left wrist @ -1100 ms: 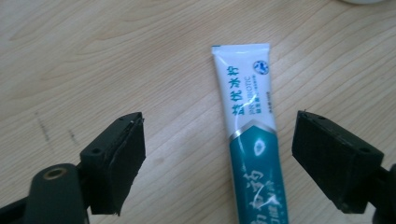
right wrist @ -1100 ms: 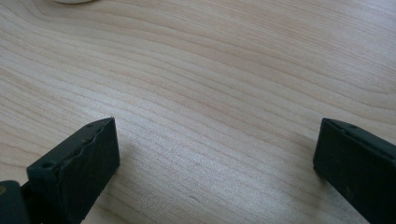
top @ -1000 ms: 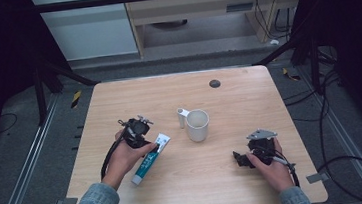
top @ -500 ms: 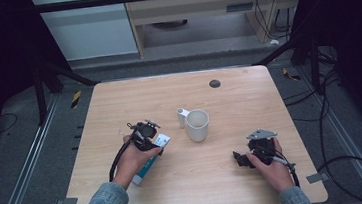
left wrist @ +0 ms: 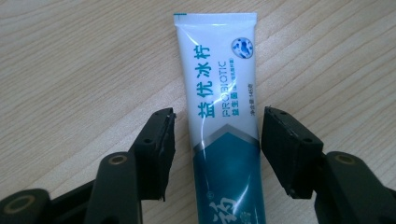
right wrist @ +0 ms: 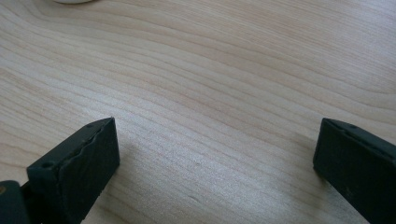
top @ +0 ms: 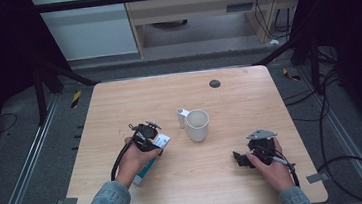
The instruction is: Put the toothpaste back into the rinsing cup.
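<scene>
A white and teal toothpaste tube [left wrist: 219,107] lies flat on the wooden table [top: 249,100], its flat crimped end pointing away from the person. My left gripper [left wrist: 217,135] stands over it with one jaw on each side. The jaws have just been closing, and a thin gap still shows between each pad and the tube. From above, the left gripper [top: 148,135] covers the tube's [top: 144,170] far half. My right gripper [top: 242,159] rests on the table at the front right. Its jaws [right wrist: 215,154] stand wide open over bare wood.
A white mug [top: 197,125] stands upright at the table's middle, just right of the tube, with its handle [top: 182,117] turned to the left. A small dark round spot [top: 214,83] sits near the far edge. Dark floor and cables surround the table.
My left gripper has moved right and down onto the tube, which it now covers at the far end. The right hand has kept still.
</scene>
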Demonstrator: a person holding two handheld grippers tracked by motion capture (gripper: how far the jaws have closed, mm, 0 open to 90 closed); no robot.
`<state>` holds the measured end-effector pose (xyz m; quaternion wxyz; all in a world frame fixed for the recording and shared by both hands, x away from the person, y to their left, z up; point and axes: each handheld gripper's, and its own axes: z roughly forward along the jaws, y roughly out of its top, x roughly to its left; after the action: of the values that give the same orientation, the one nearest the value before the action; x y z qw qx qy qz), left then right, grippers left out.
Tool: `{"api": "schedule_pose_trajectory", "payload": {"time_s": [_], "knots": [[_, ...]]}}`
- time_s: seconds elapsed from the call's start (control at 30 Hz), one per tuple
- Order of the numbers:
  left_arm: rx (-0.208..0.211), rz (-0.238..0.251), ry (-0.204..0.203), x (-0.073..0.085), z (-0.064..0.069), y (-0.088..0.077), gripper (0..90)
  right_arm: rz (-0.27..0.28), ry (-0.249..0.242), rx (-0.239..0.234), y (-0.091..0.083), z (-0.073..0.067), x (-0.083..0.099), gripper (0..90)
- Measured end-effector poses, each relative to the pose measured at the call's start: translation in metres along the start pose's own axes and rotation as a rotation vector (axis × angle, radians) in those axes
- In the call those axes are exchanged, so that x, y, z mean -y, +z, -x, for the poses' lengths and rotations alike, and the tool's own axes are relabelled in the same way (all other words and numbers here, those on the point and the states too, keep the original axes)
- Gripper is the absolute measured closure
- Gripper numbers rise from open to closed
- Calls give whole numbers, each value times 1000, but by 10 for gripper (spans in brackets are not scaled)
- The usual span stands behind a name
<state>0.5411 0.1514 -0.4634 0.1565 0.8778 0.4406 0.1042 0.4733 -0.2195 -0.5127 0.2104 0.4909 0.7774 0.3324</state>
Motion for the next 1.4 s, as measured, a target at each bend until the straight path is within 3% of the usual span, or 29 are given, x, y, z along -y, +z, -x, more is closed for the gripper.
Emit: {"api": "schedule_pose_trajectory", "payload": {"time_s": [0.6, 0.77, 1.03, 1.23, 1.4], "knots": [[32, -21, -14, -3, -2, 6, 540, 0, 0, 0, 0, 0, 0, 6], [37, -27, 1, -4, -3, 6, 559, 0, 0, 0, 0, 0, 0, 6], [34, -32, 30, -6, -1, 5, 643, 1, -1, 0, 0, 0, 0, 6], [54, -28, 41, -7, -3, 0, 744, 0, 0, 0, 0, 0, 0, 6], [50, -26, 51, -8, -3, -1, 768, 0, 0, 0, 0, 0, 0, 6]]}}
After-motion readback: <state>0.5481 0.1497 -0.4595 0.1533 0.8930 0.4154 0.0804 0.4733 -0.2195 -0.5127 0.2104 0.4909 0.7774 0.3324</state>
